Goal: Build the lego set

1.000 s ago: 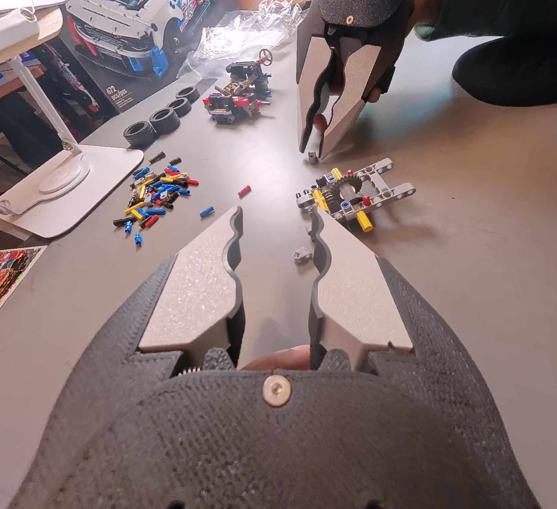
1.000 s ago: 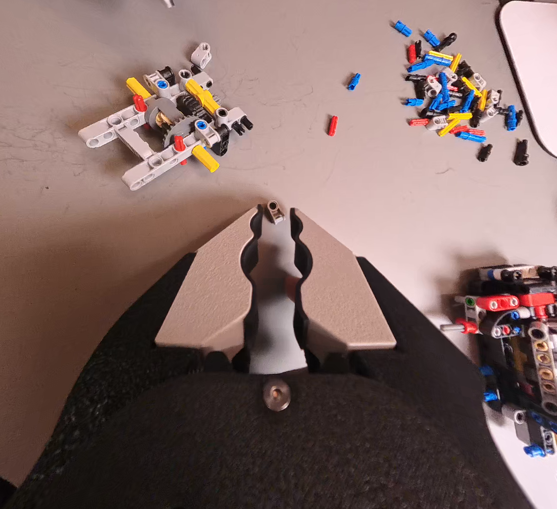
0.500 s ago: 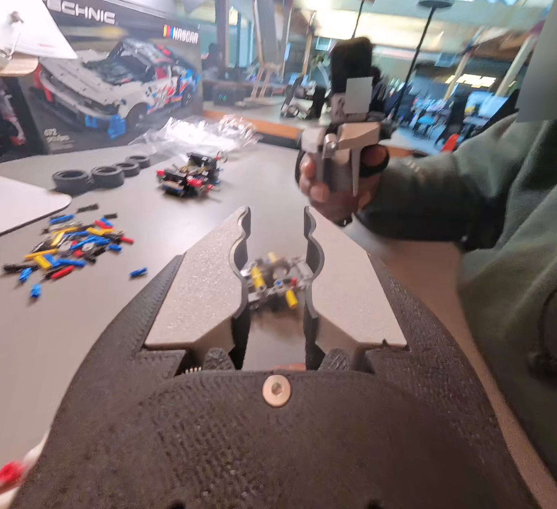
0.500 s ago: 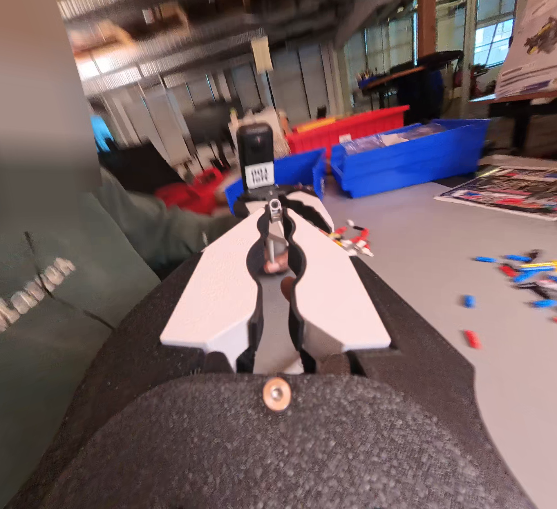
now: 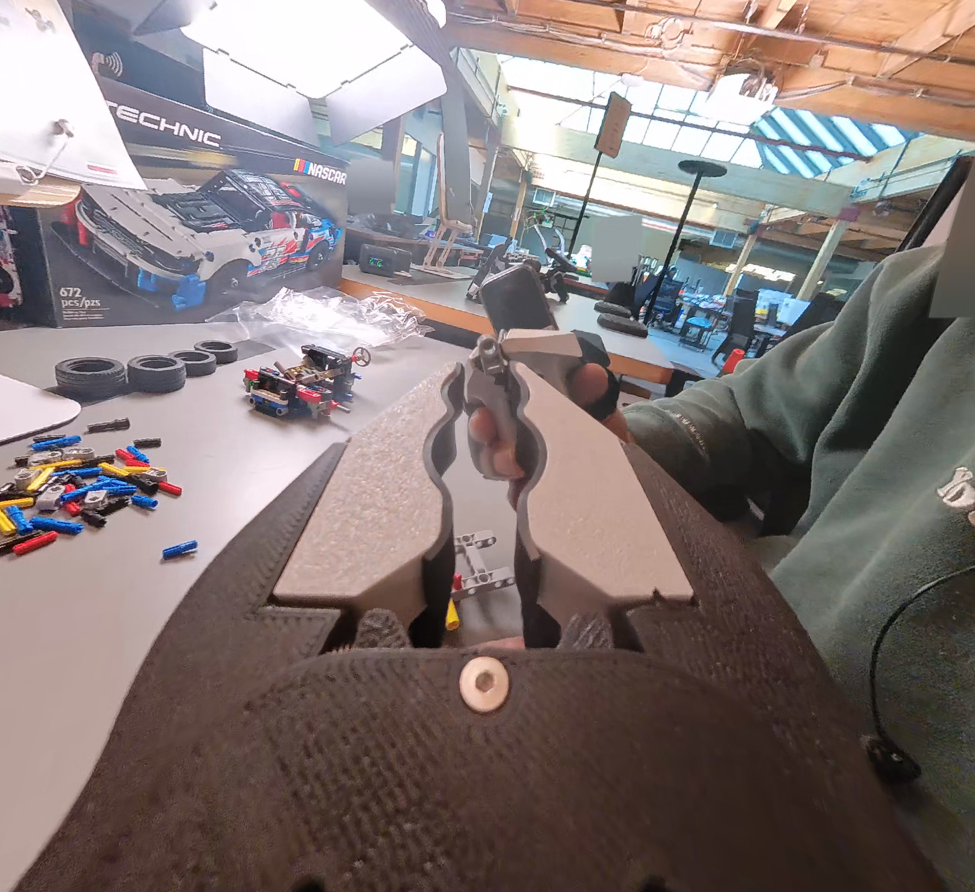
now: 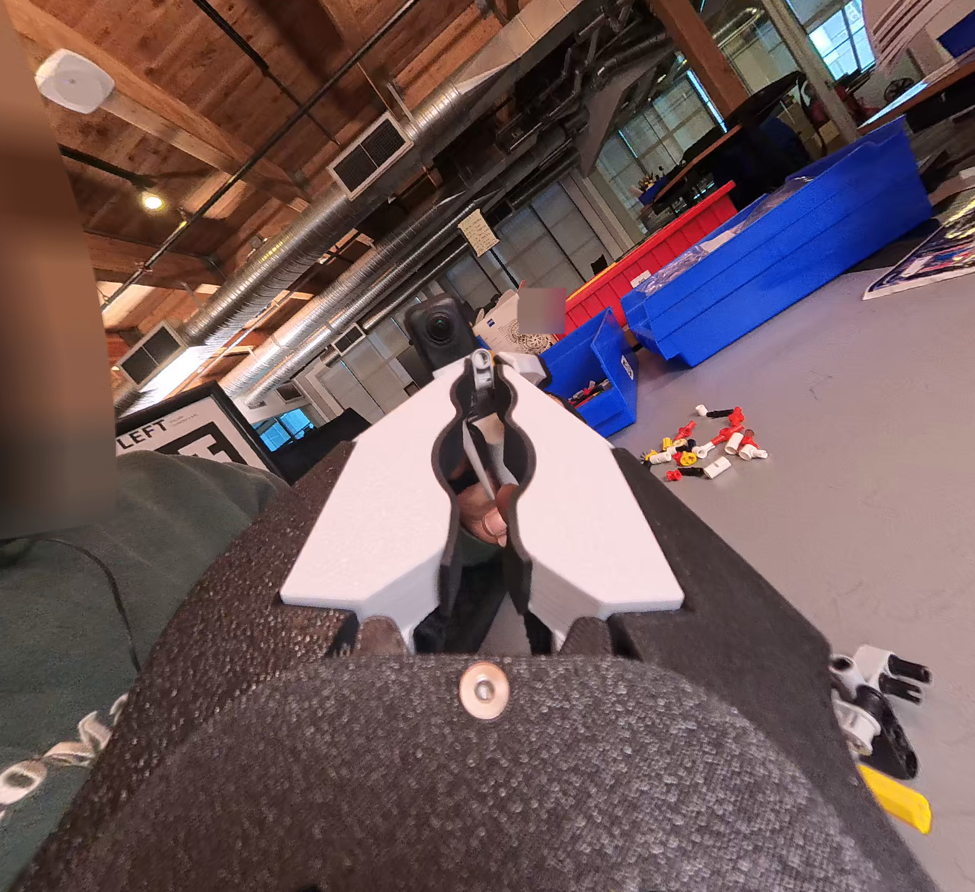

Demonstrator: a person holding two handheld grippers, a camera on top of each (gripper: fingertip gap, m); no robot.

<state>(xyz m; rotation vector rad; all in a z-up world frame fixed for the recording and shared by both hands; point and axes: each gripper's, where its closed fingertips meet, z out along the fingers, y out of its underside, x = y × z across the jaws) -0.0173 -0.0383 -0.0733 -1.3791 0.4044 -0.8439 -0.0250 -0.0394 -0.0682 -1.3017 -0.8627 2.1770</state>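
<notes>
Both grippers raised facing; right (image 6: 483, 371) clamped, left (image 5: 488, 381) parted.

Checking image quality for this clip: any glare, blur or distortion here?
Left wrist view: bright white light panel blows out, wide-angle bends the ceiling beams. Right wrist view: pale grey gripper fingers overexposed, yellow and black lego pieces at the edge smeared.

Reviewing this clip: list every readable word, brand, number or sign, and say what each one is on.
I won't quote writing; these things bear it:
Set box, behind the tyres: large printing, legible.
Black-and-white placard, right wrist view: legible.
Small display: green digits, too small.
Hanging paper note: too small.
Green sweatshirt: pale lettering, cut off.
Blue bin label: blurred.
</notes>
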